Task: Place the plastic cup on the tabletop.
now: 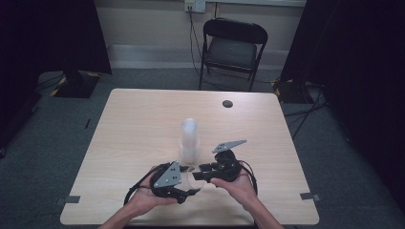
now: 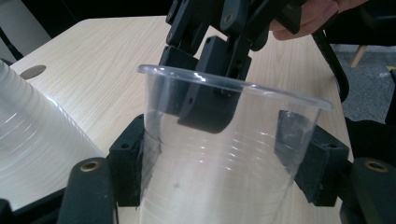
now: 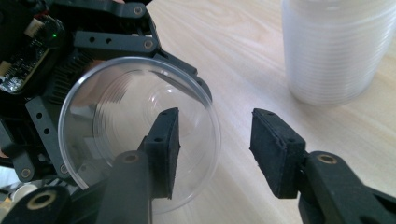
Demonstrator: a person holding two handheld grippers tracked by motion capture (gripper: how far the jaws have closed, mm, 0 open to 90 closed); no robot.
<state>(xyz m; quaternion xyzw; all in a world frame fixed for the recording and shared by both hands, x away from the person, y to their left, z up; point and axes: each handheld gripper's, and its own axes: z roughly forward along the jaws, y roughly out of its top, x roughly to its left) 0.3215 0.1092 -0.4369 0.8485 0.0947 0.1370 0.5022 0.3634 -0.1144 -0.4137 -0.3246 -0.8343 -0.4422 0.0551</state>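
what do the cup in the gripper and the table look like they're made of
Cup: thin clear plastic, glossy; the jaws and table show through its ribbed wall. Table: pale wood-grain top, probably laminate; the grain is even and matte, though solid wood can't be ruled out.

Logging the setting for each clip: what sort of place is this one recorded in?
Probably a lab or office room set up for recording: a plain wooden table on grey carpet, a black folding chair against the wall, dark curtains at both sides, and cables running from a wall socket.
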